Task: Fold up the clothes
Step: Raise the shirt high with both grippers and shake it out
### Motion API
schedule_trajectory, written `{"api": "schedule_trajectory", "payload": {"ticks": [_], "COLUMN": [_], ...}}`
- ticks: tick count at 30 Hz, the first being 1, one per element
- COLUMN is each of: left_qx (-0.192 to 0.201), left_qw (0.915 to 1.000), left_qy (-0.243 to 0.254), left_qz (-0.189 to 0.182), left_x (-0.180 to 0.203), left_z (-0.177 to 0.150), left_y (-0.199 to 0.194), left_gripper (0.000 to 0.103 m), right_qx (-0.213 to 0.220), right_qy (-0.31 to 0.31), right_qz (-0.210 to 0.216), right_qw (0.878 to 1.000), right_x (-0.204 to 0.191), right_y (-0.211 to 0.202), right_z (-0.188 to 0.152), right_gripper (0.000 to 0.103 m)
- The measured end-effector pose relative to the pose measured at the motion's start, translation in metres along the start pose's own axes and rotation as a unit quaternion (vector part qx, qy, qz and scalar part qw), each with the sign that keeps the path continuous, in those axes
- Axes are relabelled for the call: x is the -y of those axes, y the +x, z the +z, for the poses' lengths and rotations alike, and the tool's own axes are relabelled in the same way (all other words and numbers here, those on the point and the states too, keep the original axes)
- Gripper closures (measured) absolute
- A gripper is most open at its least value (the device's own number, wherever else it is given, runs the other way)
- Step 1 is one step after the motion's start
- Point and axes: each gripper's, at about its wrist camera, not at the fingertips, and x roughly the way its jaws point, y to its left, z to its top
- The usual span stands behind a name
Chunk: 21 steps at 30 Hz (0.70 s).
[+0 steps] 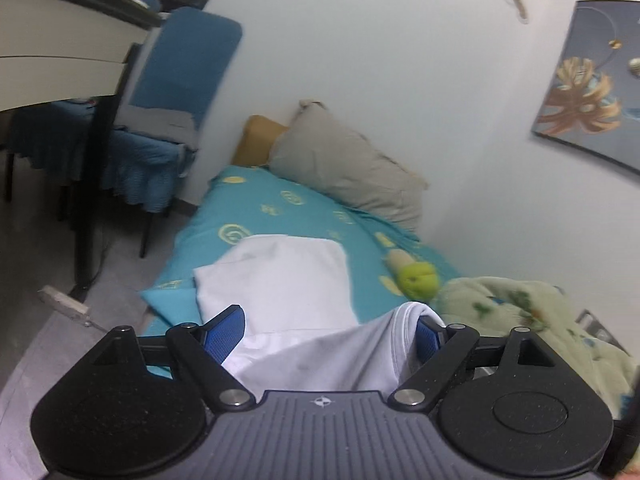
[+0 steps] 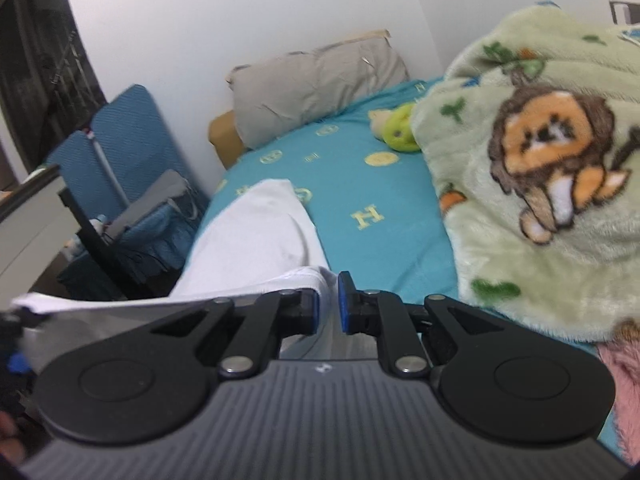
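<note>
A white garment (image 1: 280, 276) lies on the teal bed sheet (image 1: 248, 200), its near part lifted toward me. My left gripper (image 1: 330, 330) stands wide open with white cloth, including a ribbed hem, draped between its blue pads (image 1: 224, 332). In the right wrist view the same white garment (image 2: 256, 240) runs from the sheet up to my right gripper (image 2: 329, 304), whose blue pads (image 2: 345, 300) are nearly together on a fold of the cloth. The garment's edge stretches left to the other gripper at the frame's left edge.
A grey pillow (image 1: 348, 164) leans on the wall at the bed's head. A green plush toy (image 1: 418, 278) lies beside a pale green lion-print blanket (image 2: 540, 152). A blue chair (image 1: 172, 120) and a desk (image 1: 60, 40) stand left of the bed. Pink cloth (image 2: 624, 392) sits at the right.
</note>
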Motion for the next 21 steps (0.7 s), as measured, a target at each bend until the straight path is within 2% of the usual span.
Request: {"api": "schedule_trajectory", "payload": {"ticks": [2, 4, 7, 10, 13, 14, 16, 18, 20, 21], "left_qx": [-0.013, -0.052, -0.110, -0.156, -0.197, -0.194, -0.173, -0.136, -0.098, -0.079], "left_qw": [0.9997, 0.9978, 0.9909, 0.9792, 0.9684, 0.9664, 0.9681, 0.9714, 0.9722, 0.9720], "left_qy": [-0.002, -0.026, -0.041, -0.043, -0.022, -0.014, -0.024, -0.039, -0.039, -0.039], "left_qz": [0.022, 0.033, 0.067, 0.122, 0.152, 0.168, 0.179, 0.190, 0.209, 0.218], "left_x": [0.000, -0.008, -0.020, -0.030, -0.034, -0.034, -0.037, -0.039, -0.040, -0.040], "left_z": [-0.005, -0.009, -0.018, -0.029, -0.041, -0.042, -0.041, -0.036, -0.029, -0.026], "left_y": [0.004, 0.017, 0.033, 0.048, 0.060, 0.060, 0.054, 0.045, 0.038, 0.034], "left_gripper": [0.016, 0.015, 0.015, 0.015, 0.016, 0.016, 0.016, 0.016, 0.016, 0.016], "right_qx": [-0.003, 0.002, 0.036, 0.068, 0.082, 0.083, 0.072, 0.036, -0.011, -0.035], "right_qy": [0.002, 0.002, -0.005, -0.017, -0.028, -0.032, -0.039, -0.041, -0.054, -0.069], "right_qz": [0.002, 0.004, 0.013, 0.013, 0.006, -0.001, -0.019, -0.045, -0.062, -0.074], "right_qw": [1.000, 1.000, 0.999, 0.997, 0.996, 0.996, 0.996, 0.997, 0.997, 0.994], "right_x": [0.000, 0.000, -0.004, -0.009, -0.011, -0.012, -0.011, -0.005, 0.000, -0.001], "right_y": [0.000, -0.001, -0.011, -0.020, -0.023, -0.022, -0.016, -0.002, 0.017, 0.025], "right_z": [0.000, 0.000, 0.001, 0.003, 0.003, 0.003, 0.001, -0.002, -0.007, -0.011], "right_gripper": [0.089, 0.089, 0.090, 0.090, 0.090, 0.090, 0.089, 0.086, 0.066, 0.053]}}
